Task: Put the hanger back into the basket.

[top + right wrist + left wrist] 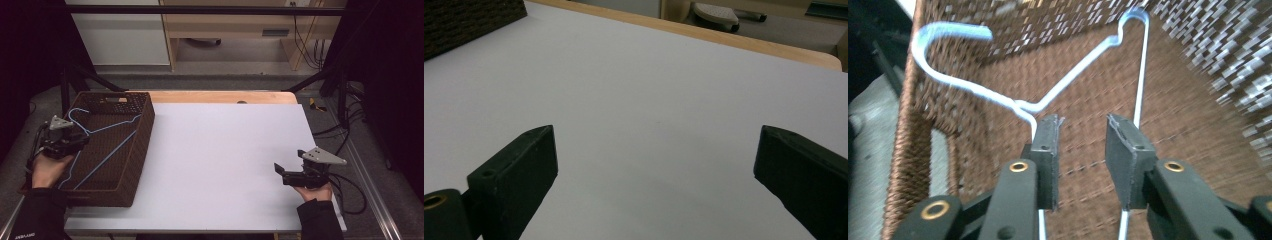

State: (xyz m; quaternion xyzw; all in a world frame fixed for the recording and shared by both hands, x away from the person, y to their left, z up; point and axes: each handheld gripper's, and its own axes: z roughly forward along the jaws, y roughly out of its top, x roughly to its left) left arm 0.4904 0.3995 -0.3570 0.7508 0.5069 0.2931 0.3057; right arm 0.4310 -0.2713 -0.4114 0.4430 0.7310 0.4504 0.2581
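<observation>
left gripper [1082,137], jaws part-open with nothing pinched, hangs over the blue wire hanger [1068,80] in the wicker basket [142,132]; right gripper [280,171] at four o'clock gapes wide, empty.

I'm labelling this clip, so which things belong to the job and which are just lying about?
In the job:
- light blue wire hanger
- dark brown woven basket
- left tool, jaws apart, the hanger's wires beside them

Lying about:
- white table sheet
- right tool, open over it
</observation>
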